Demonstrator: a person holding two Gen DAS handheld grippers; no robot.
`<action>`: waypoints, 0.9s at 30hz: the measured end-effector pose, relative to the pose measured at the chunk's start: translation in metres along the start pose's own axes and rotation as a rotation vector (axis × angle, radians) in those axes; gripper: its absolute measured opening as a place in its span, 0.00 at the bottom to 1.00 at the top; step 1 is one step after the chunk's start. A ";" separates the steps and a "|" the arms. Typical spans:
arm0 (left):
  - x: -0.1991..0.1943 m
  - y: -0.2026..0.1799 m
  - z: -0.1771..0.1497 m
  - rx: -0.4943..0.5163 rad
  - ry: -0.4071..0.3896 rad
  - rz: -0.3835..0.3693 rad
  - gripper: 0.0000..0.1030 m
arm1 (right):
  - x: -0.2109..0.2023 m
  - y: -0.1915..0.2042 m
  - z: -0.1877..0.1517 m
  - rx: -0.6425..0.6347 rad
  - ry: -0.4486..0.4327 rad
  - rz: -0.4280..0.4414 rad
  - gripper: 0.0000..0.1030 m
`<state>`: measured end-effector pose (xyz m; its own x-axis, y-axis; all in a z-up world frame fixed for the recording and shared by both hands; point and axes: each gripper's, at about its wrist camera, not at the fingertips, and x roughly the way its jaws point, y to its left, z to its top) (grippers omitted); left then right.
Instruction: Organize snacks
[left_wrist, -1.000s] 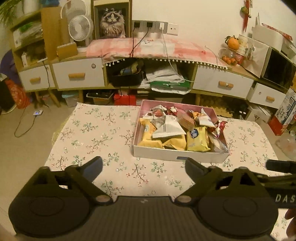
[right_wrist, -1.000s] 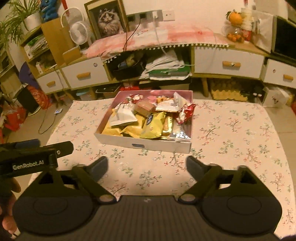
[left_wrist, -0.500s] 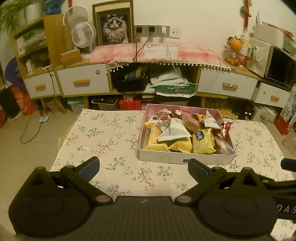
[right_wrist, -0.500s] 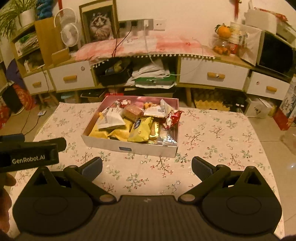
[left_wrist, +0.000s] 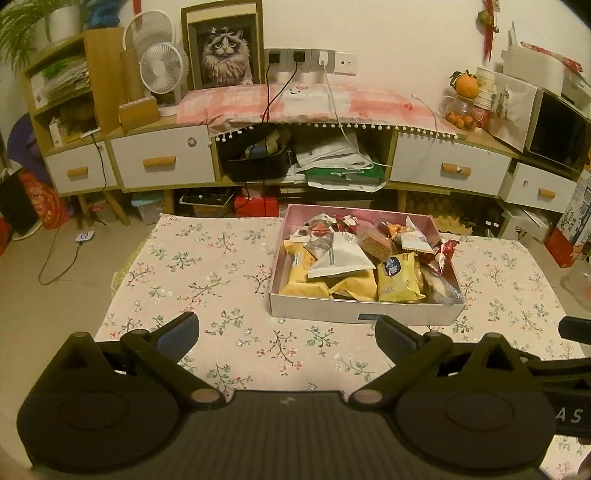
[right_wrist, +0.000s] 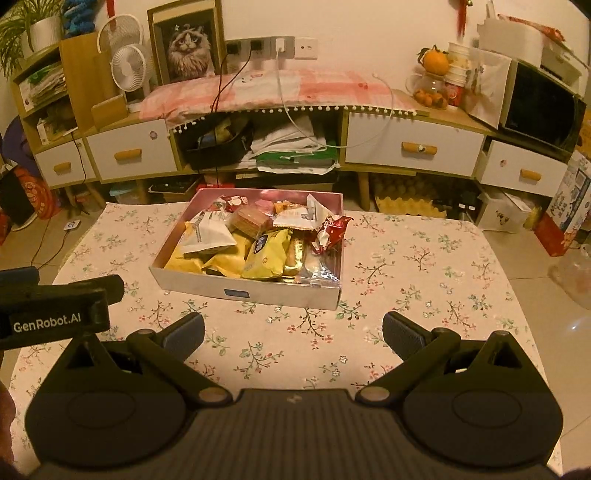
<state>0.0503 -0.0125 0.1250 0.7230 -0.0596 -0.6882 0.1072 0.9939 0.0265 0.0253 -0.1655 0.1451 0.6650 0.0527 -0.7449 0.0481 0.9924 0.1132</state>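
Both grippers, left gripper (left_wrist: 287, 332) and right gripper (right_wrist: 293, 330), fingers spread wide, holding nothing, have pulled back and up from snack box (left_wrist: 364, 314). Snacks (right_wrist: 258, 240) all piled inside box on floral table (left_wrist: 221, 266). Fits sorting finished or about to start.

Floral cream tablecloth (left_wrist: 221, 266) — white box (left_wrist: 364, 310), pink inside — yellow packets (left_wrist: 400, 282).

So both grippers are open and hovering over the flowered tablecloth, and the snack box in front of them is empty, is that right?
Not quite. The snack box is full, heaped with yellow packets and other wrapped snacks, as the right wrist view shows. The left gripper and right gripper are indeed open over the flowered tablecloth.
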 end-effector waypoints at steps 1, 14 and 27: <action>0.000 0.000 0.000 -0.001 0.000 0.000 1.00 | 0.000 0.000 0.000 0.003 0.002 0.002 1.00; 0.000 -0.005 -0.002 0.021 -0.001 0.028 1.00 | 0.000 0.000 -0.002 0.009 0.016 -0.005 1.00; -0.001 -0.009 -0.003 0.043 -0.026 0.055 1.00 | 0.001 0.000 -0.002 0.004 0.017 -0.011 1.00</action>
<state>0.0464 -0.0214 0.1235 0.7458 -0.0081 -0.6662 0.0957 0.9909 0.0951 0.0245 -0.1655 0.1433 0.6514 0.0441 -0.7575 0.0583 0.9925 0.1079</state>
